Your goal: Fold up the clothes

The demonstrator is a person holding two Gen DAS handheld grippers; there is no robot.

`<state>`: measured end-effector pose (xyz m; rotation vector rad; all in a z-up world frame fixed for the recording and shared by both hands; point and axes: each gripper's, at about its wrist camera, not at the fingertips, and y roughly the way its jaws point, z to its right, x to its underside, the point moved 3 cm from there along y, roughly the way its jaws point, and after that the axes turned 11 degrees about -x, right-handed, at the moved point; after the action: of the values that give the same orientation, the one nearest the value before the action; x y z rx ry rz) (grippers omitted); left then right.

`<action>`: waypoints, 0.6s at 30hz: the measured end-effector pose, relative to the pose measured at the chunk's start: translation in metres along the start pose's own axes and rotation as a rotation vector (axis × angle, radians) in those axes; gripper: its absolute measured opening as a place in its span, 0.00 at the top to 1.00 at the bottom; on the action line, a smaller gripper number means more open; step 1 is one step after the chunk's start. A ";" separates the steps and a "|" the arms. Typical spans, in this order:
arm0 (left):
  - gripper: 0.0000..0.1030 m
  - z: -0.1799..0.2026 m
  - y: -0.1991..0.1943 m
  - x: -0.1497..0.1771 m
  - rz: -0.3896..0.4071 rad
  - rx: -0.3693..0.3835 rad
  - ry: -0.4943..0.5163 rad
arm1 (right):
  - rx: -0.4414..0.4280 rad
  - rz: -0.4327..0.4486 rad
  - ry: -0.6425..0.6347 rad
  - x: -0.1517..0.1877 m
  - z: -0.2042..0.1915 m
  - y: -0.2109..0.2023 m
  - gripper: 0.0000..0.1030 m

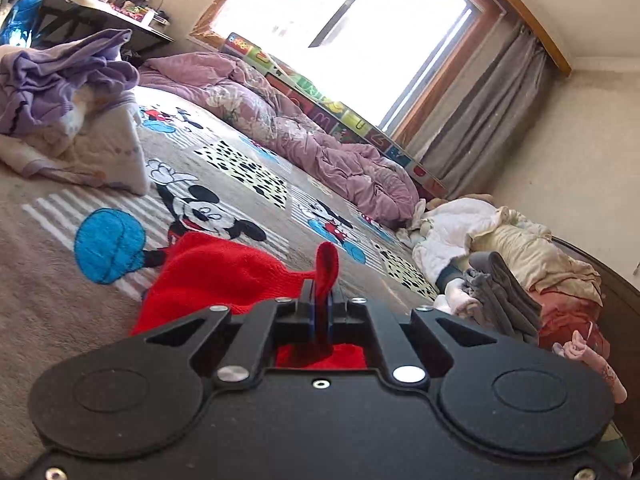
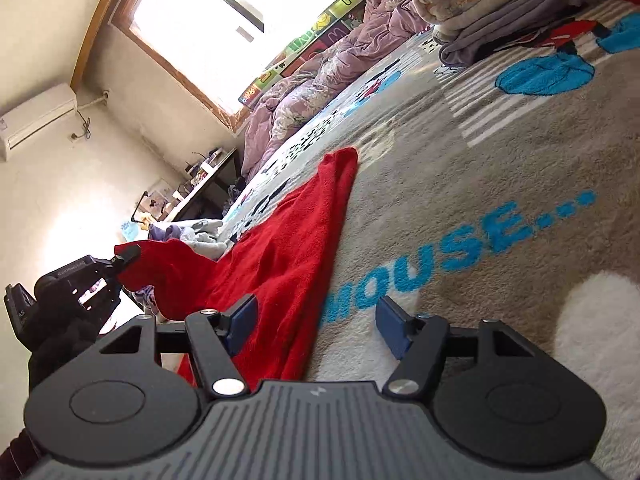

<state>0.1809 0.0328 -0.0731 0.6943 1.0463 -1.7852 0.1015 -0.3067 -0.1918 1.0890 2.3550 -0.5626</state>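
A red knitted garment [image 2: 288,248] lies on the Mickey Mouse carpet [image 2: 480,168]. My left gripper [image 1: 320,300] is shut on a corner of the red garment [image 1: 224,276], and a red tip pokes up between its fingers. The right wrist view shows the left gripper [image 2: 126,258] lifting that corner at the left. My right gripper [image 2: 316,320] is open low over the carpet. Its left finger [image 2: 244,316] is over the garment's near edge, its right finger [image 2: 394,326] over bare carpet.
A purple duvet [image 1: 304,136] lies along the window wall. Purple and cream clothes [image 1: 68,92] are heaped at the left. A pile of white, grey and pink clothes [image 1: 516,272] sits at the right. Folded blankets [image 2: 500,4] are stacked at the top right.
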 end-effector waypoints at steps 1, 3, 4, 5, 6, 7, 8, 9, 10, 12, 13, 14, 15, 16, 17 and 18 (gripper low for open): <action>0.98 0.014 0.004 0.003 -0.010 0.015 0.023 | -0.017 0.014 0.031 -0.003 0.003 -0.001 0.36; 0.98 0.043 0.015 0.009 -0.030 0.041 0.065 | -0.050 0.043 0.093 -0.009 0.010 -0.003 0.36; 0.98 0.056 0.020 0.012 -0.035 0.051 0.085 | -0.066 0.057 0.124 -0.011 0.013 -0.005 0.36; 0.98 0.068 0.025 0.014 -0.040 0.060 0.105 | -0.083 0.072 0.155 -0.014 0.017 -0.006 0.36; 0.98 0.082 0.031 0.017 -0.044 0.065 0.126 | -0.099 0.086 0.186 -0.017 0.020 -0.007 0.36; 0.99 0.096 0.037 0.020 -0.047 0.068 0.147 | -0.116 0.100 0.217 -0.020 0.024 -0.008 0.36; 0.99 0.107 0.043 0.021 -0.053 0.068 0.156 | -0.124 0.113 0.242 -0.022 0.027 -0.009 0.36; 0.99 0.118 0.050 0.022 -0.060 0.067 0.163 | -0.130 0.120 0.259 -0.023 0.029 -0.009 0.36; 0.99 0.129 0.057 0.022 -0.066 0.066 0.169 | -0.136 0.128 0.275 -0.024 0.031 -0.008 0.36; 0.99 0.149 0.071 0.024 -0.079 0.064 0.181 | -0.148 0.143 0.307 -0.027 0.036 -0.008 0.36; 0.99 0.157 0.078 0.024 -0.085 0.064 0.186 | -0.150 0.149 0.315 -0.028 0.037 -0.008 0.36; 0.99 0.169 0.084 0.027 -0.093 0.062 0.200 | -0.153 0.154 0.323 -0.029 0.039 -0.007 0.36; 0.99 0.176 0.091 0.030 -0.102 0.060 0.207 | -0.150 0.161 0.327 -0.031 0.040 -0.007 0.36; 0.99 0.183 0.097 0.033 -0.112 0.057 0.212 | -0.147 0.167 0.332 -0.032 0.041 -0.007 0.36; 0.99 0.190 0.103 0.037 -0.121 0.054 0.217 | -0.148 0.176 0.341 -0.034 0.043 -0.007 0.36; 0.99 0.195 0.108 0.040 -0.131 0.051 0.220 | -0.146 0.177 0.341 -0.036 0.044 -0.007 0.36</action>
<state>0.2594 -0.1787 -0.0509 0.8870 1.2203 -1.8839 0.1275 -0.3557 -0.2055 1.3977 2.4987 -0.1456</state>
